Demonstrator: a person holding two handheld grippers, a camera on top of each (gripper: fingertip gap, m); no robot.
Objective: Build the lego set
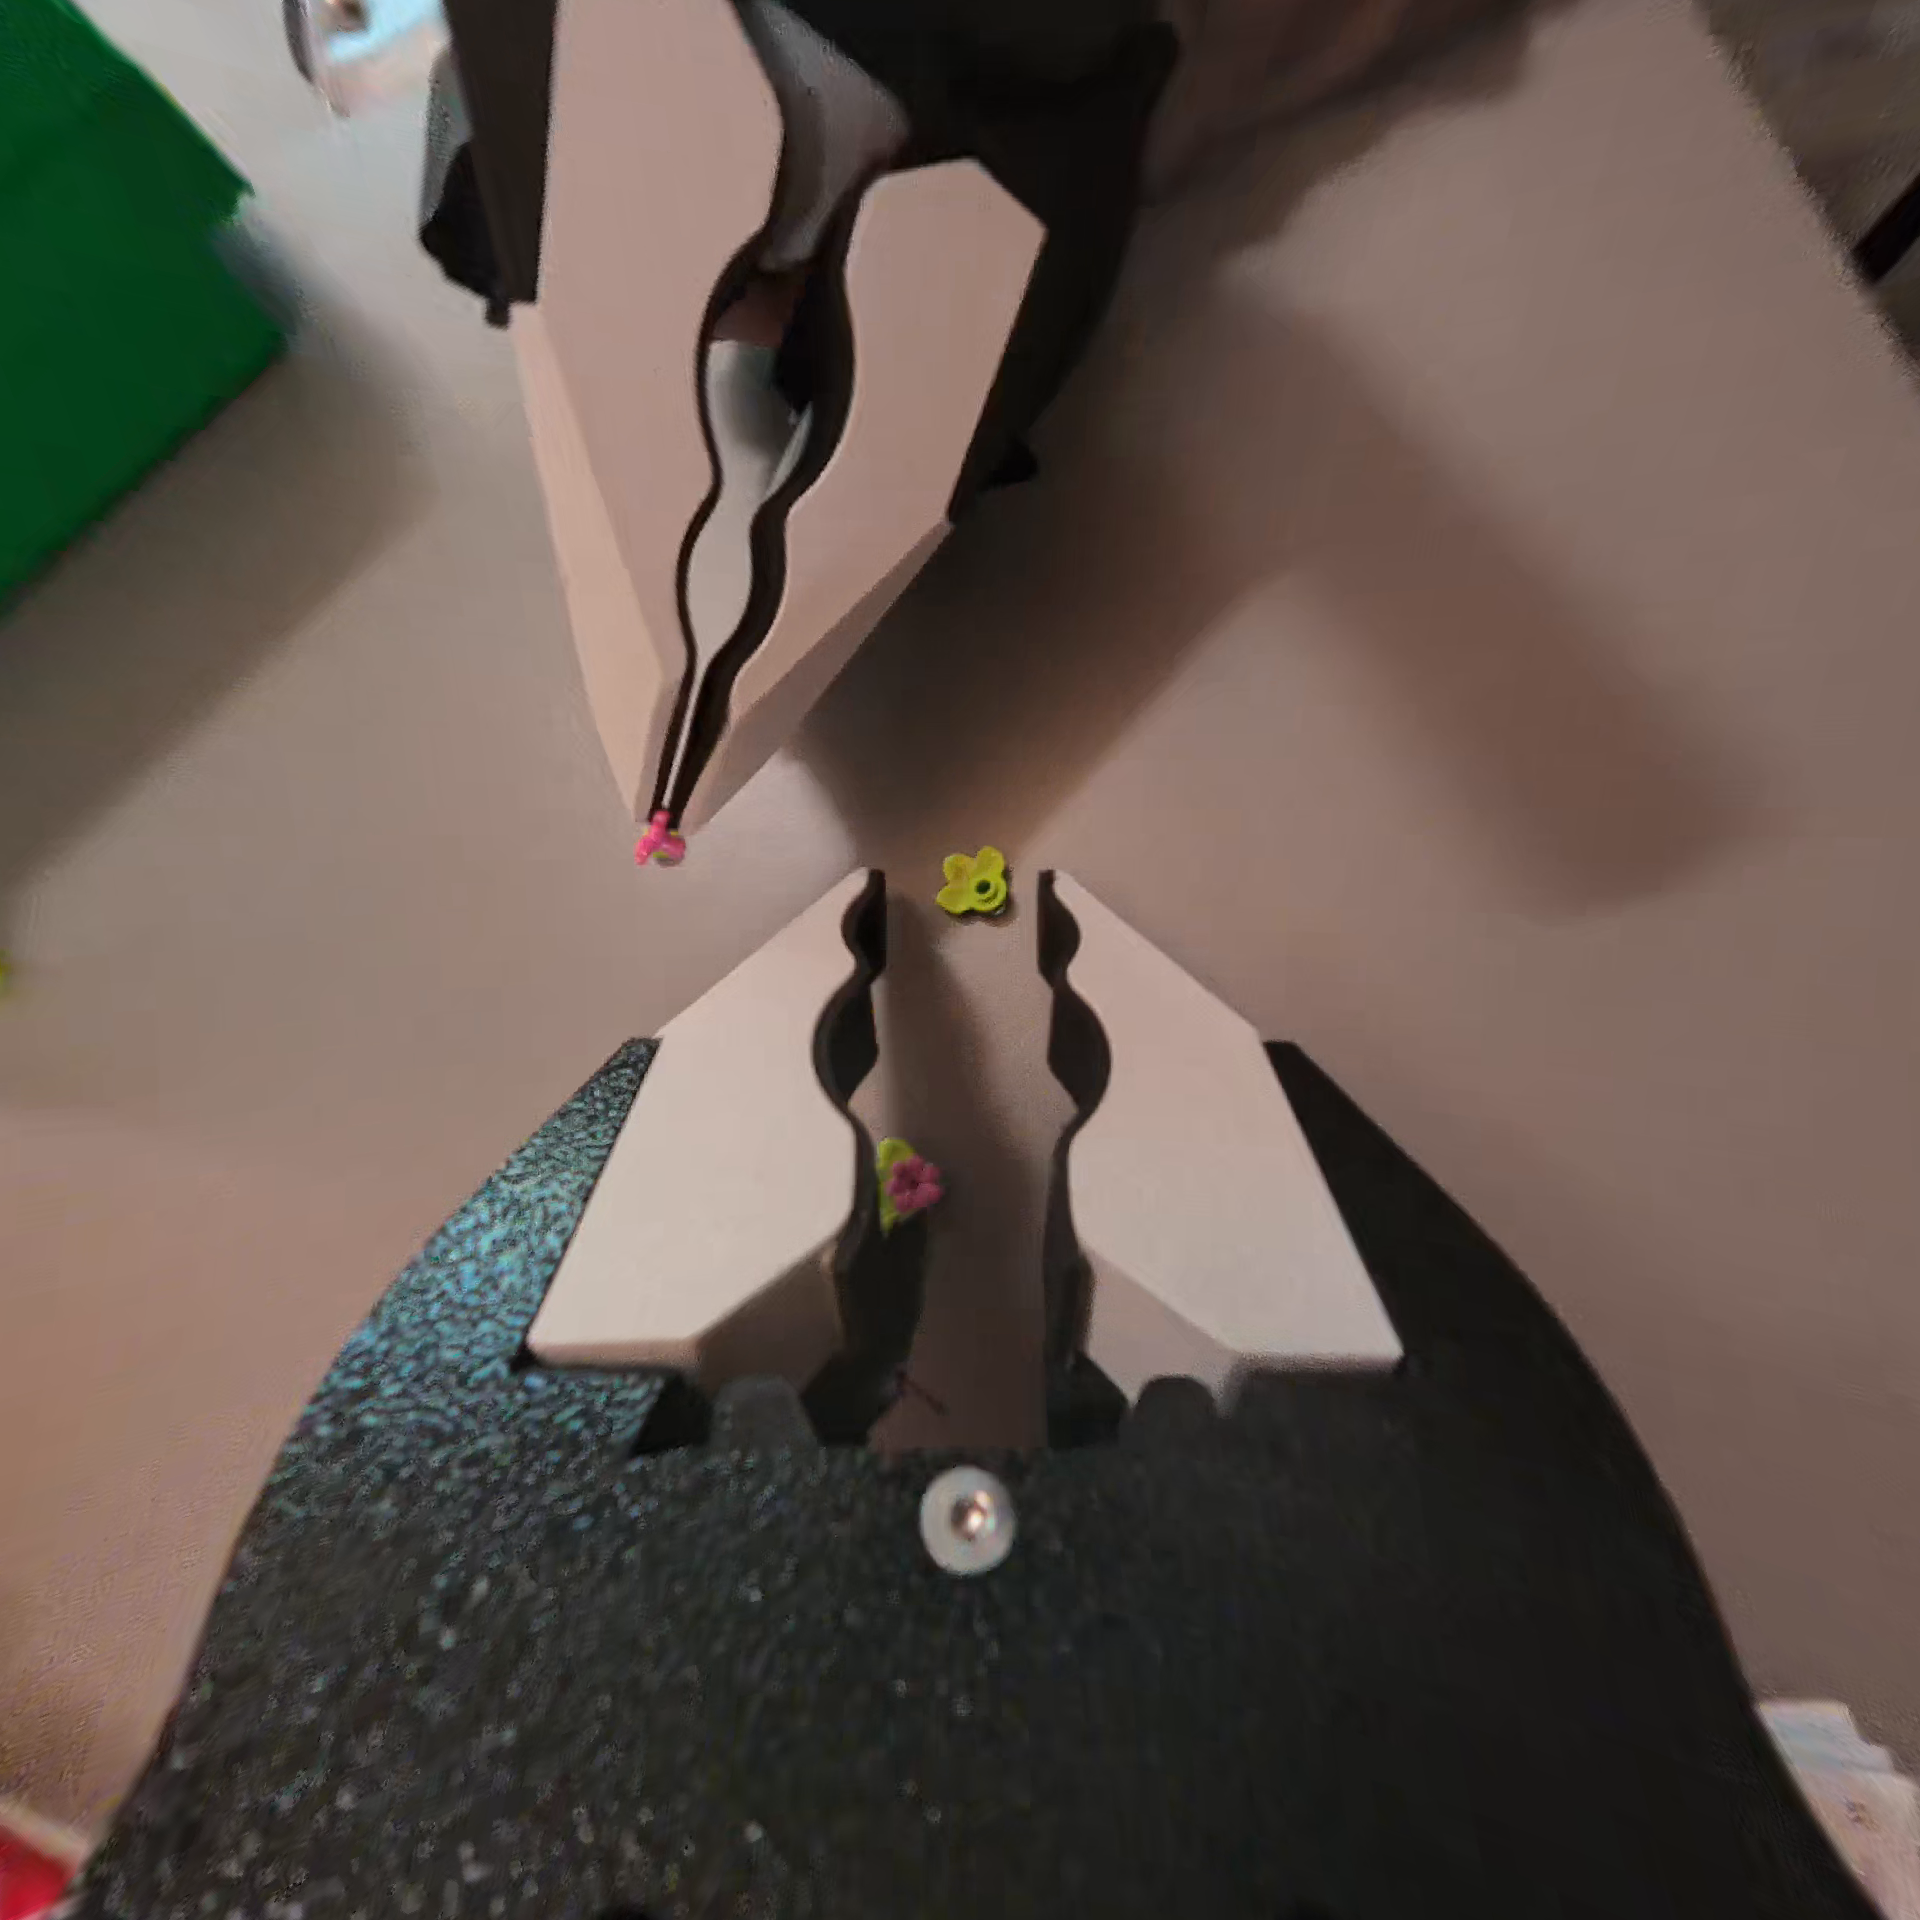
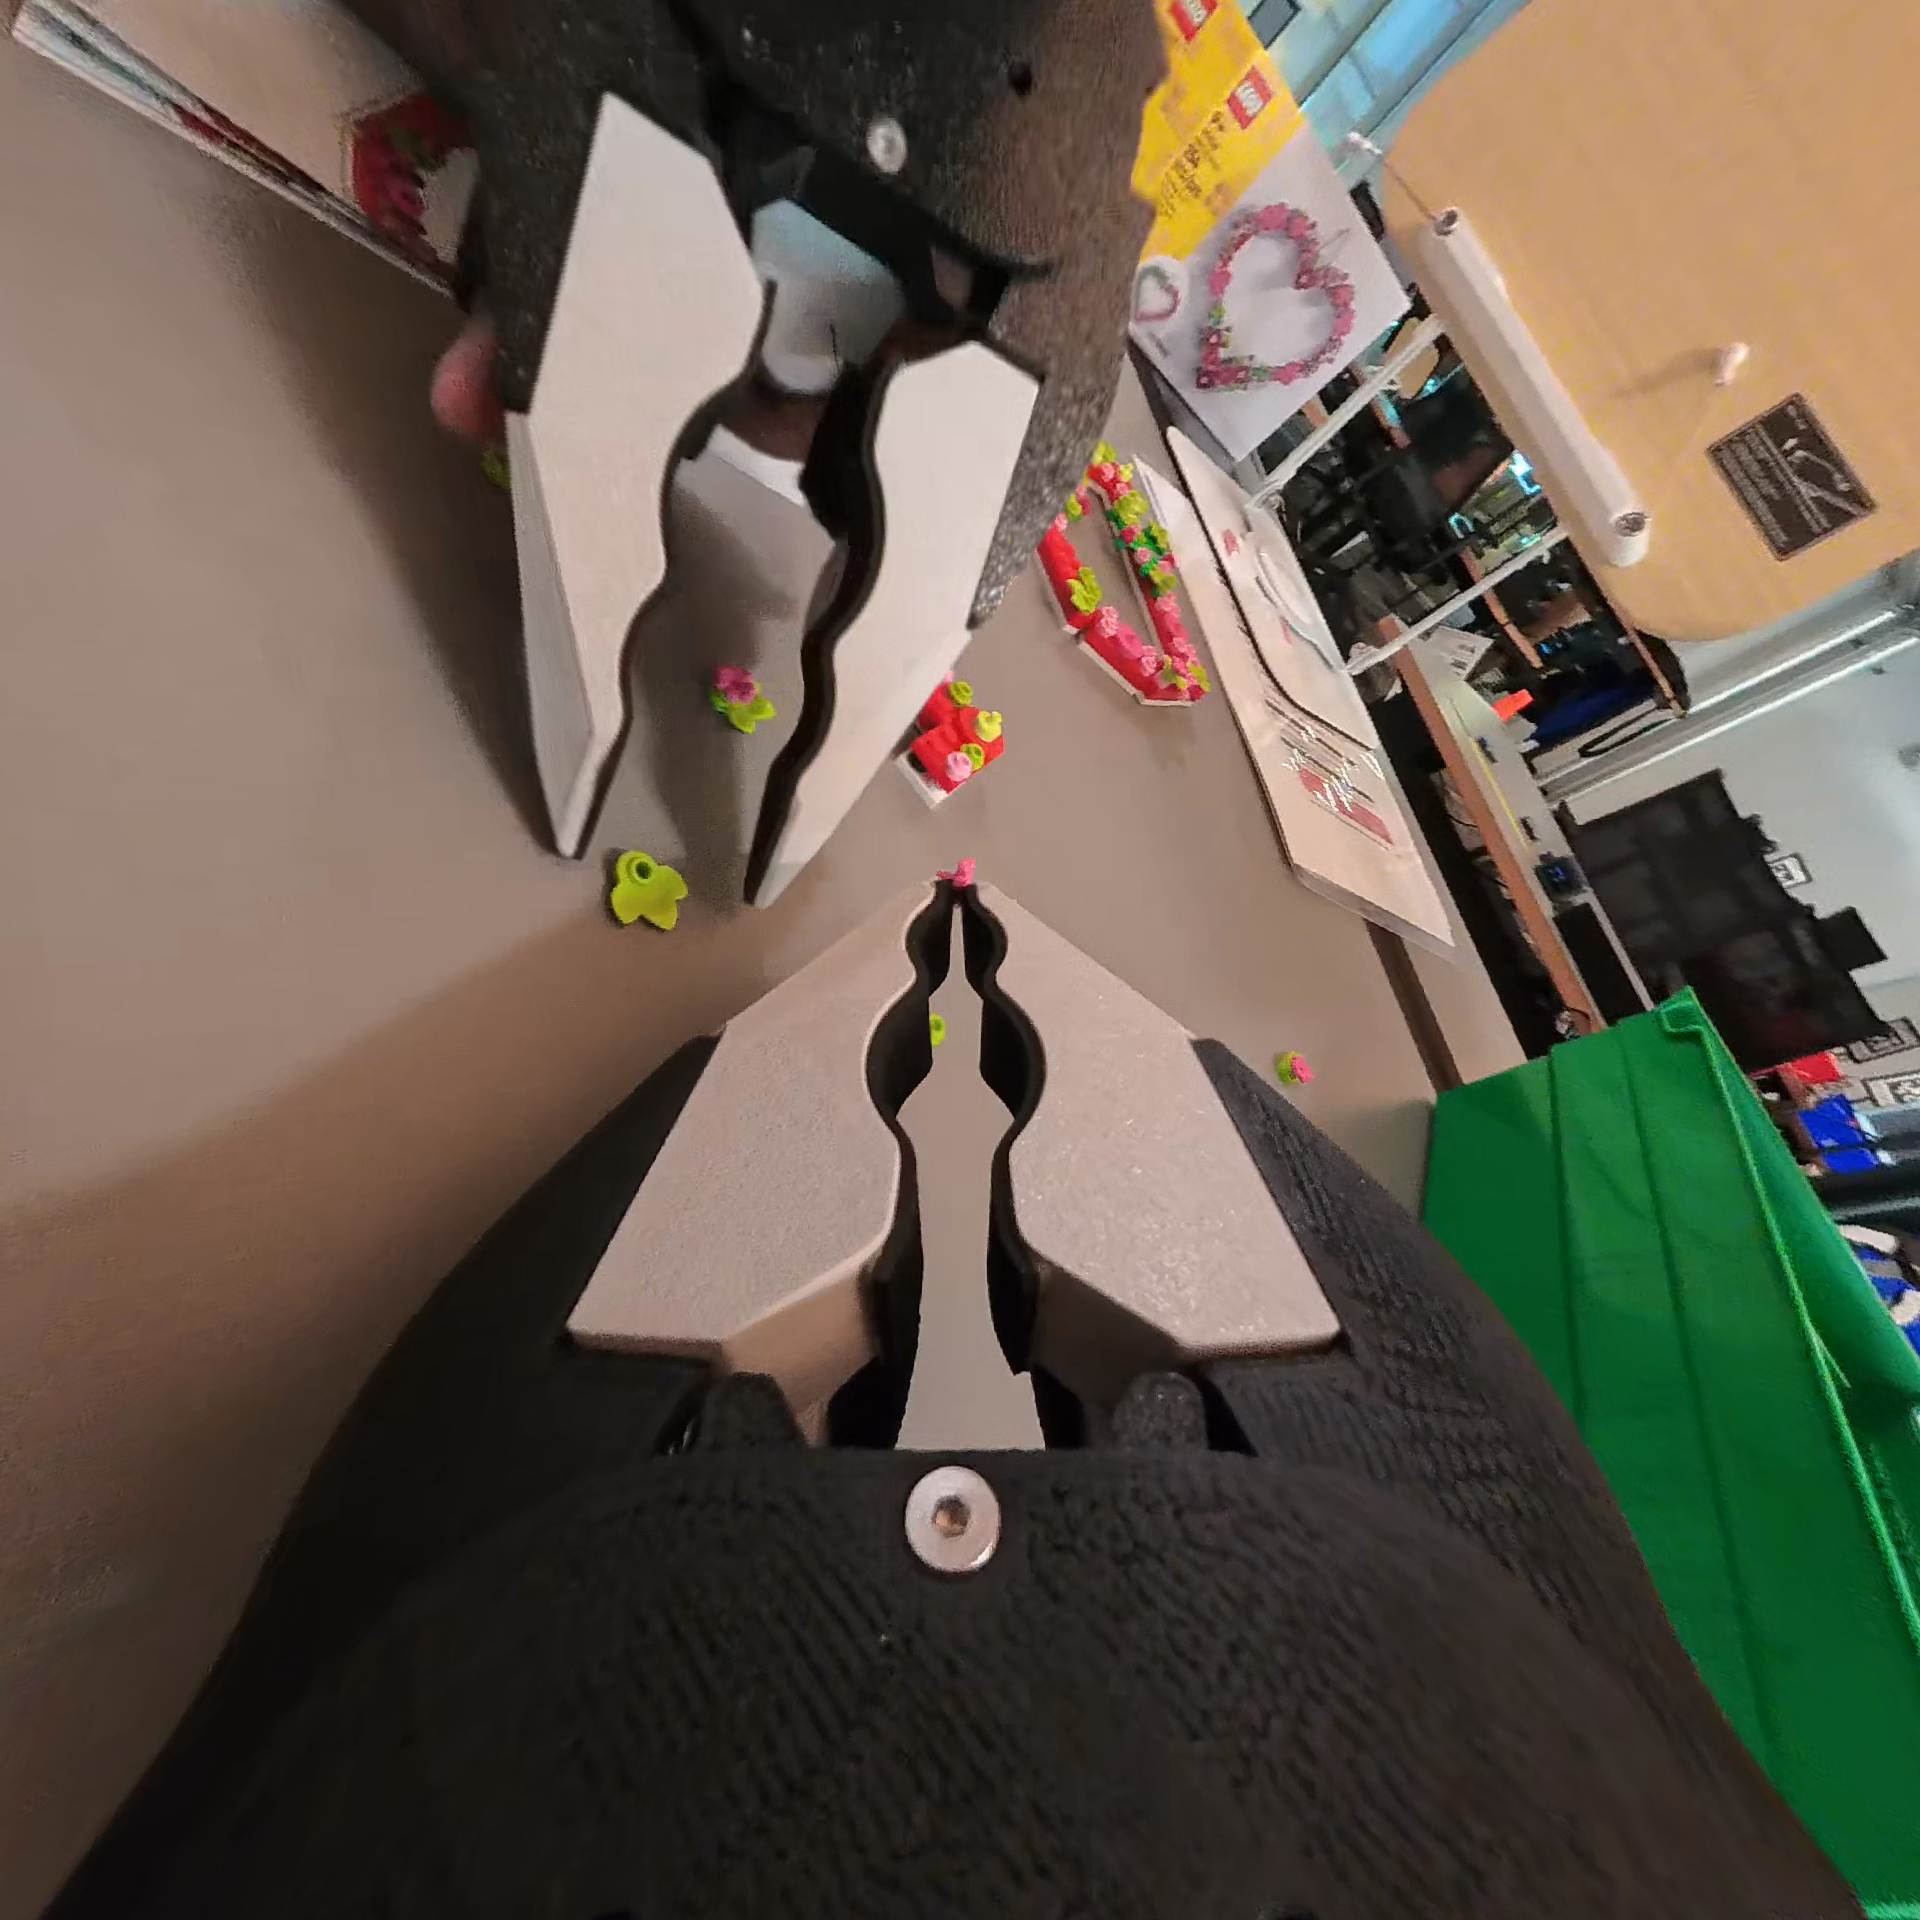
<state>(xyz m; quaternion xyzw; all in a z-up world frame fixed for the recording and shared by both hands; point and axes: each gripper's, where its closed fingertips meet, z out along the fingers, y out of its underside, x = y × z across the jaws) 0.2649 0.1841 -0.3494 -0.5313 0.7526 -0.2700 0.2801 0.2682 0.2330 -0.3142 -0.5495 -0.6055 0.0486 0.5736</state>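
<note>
Printed writing is seen only in the right wrist view. A small red logo with white lettering is carried twice by the yellow box [image 2: 1210,99] at the top, above its white face printed with a pink heart of flowers. Fine white lines of writing are borne by a dark plate [image 2: 1789,476] on the tan panel, too small to be made out. Print is also shown on the white instruction sheet [image 2: 1340,790] lying on the tabletop [image 2: 260,727].

The pink flower piece [image 2: 957,873] shows only as a sliver beyond the right tongs' [image 2: 957,896] tips. Right of it, the green bin [image 2: 1662,1351] runs off-frame; a lime speck [image 2: 936,1029] stays unclear.
</note>
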